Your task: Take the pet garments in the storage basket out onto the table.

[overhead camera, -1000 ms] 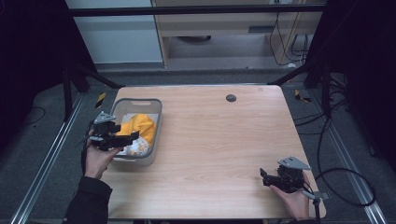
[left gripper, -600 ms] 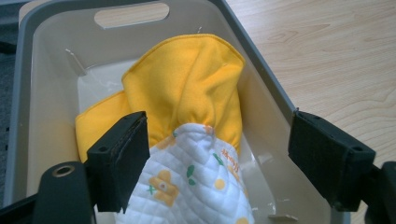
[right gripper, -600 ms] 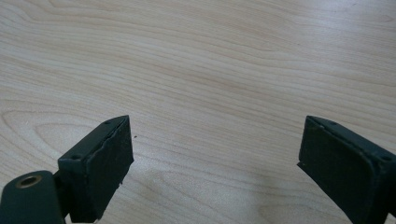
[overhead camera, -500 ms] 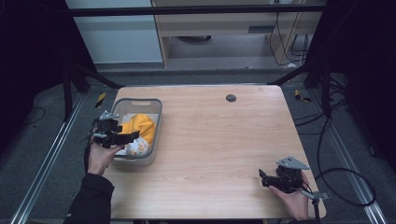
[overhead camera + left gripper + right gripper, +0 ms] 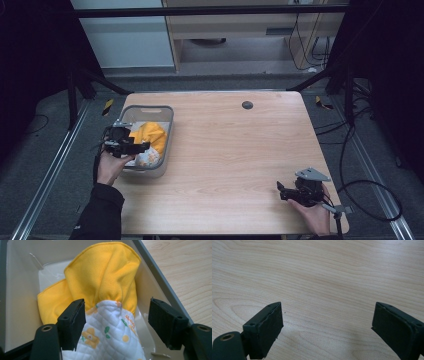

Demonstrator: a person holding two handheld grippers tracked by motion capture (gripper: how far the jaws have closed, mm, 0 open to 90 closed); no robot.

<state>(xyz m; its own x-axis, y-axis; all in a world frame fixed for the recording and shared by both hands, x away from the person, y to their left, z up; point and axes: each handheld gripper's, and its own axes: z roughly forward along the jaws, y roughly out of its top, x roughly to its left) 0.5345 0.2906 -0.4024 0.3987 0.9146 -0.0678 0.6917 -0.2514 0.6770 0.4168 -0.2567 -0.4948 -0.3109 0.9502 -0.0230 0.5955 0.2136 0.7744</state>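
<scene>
A grey plastic basket (image 5: 169, 131) stands at the table's left side. A yellow cloth (image 5: 150, 134) lies in it, with a white quilted cloth printed with flowers (image 5: 147, 159) nearer the person. My left gripper (image 5: 144, 146) hangs over the basket's near left part, open. In the left gripper view its jaws stand wide on either side of the white cloth (image 5: 110, 335), with the yellow cloth (image 5: 105, 272) bunched just beyond; the left gripper (image 5: 116, 315) holds nothing. My right gripper (image 5: 281, 191) rests open near the table's front right corner, above bare wood (image 5: 324, 270), the right gripper (image 5: 327, 322) empty.
A small dark round disc (image 5: 247, 105) sits near the table's far edge. The basket's pale inner wall (image 5: 20, 290) rises to the left of the cloths, and the wooden tabletop (image 5: 185, 270) lies to the right of its rim. Cables trail on the floor at the right.
The left hand has edged slightly toward the basket with its gripper still open. The right gripper has stayed where it was.
</scene>
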